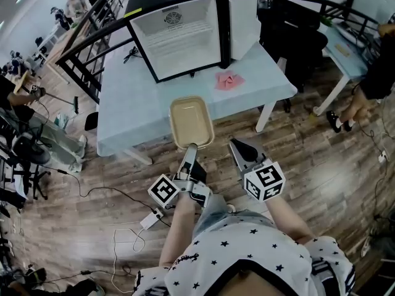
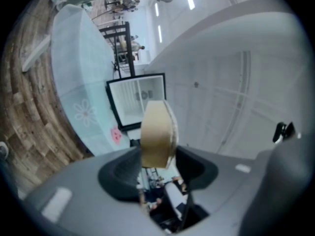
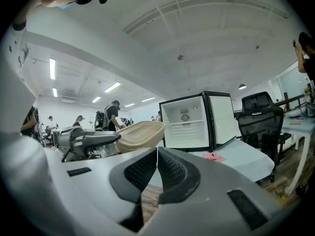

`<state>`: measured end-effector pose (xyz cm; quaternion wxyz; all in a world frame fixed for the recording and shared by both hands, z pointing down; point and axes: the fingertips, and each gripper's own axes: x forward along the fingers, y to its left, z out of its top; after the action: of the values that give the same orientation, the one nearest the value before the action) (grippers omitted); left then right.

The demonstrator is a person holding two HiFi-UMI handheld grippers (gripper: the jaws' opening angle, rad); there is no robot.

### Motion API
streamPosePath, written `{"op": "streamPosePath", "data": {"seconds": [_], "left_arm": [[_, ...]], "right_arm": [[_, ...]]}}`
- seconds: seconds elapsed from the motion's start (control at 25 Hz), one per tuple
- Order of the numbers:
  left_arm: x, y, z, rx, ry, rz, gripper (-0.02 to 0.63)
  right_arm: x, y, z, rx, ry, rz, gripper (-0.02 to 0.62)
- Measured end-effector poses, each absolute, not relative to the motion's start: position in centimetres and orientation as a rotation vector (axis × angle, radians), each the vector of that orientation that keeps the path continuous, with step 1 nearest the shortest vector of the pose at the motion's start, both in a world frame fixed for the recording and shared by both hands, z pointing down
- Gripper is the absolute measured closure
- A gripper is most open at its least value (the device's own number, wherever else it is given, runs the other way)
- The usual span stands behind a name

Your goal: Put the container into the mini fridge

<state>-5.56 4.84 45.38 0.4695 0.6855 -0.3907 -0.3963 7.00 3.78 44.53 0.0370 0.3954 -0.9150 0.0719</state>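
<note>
A tan rectangular container (image 1: pixel 192 123) hangs over the near edge of the table, and my left gripper (image 1: pixel 190 148) is shut on its near rim. In the left gripper view the container (image 2: pixel 157 134) stands edge-on between the jaws. The black mini fridge (image 1: pixel 179 32) sits at the back of the table with its door (image 1: pixel 242 23) swung open to the right and its white inside bare. My right gripper (image 1: pixel 237 147) is shut and holds nothing, a little to the right of the container. In the right gripper view the container (image 3: pixel 140 134) shows left of the fridge (image 3: pixel 194 122).
The table (image 1: pixel 129 103) has a pale blue cloth. A pink cloth (image 1: pixel 228 79) lies in front of the fridge door. A black office chair (image 1: pixel 296 39) stands right of the table. Cables and a power strip (image 1: pixel 151 219) lie on the wooden floor. A railing (image 1: pixel 92 48) runs at the left.
</note>
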Motion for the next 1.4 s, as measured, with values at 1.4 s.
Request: {"op": "streamPosePath", "data": {"seconds": [1.4], "left_arm": [[-11.6, -17.9, 44.8, 1.639, -0.917, -1.028, 0.390]], "right_arm": [[0.8, -17.6, 43.6, 1.175, -2.801, 0.178, 0.574]]}}
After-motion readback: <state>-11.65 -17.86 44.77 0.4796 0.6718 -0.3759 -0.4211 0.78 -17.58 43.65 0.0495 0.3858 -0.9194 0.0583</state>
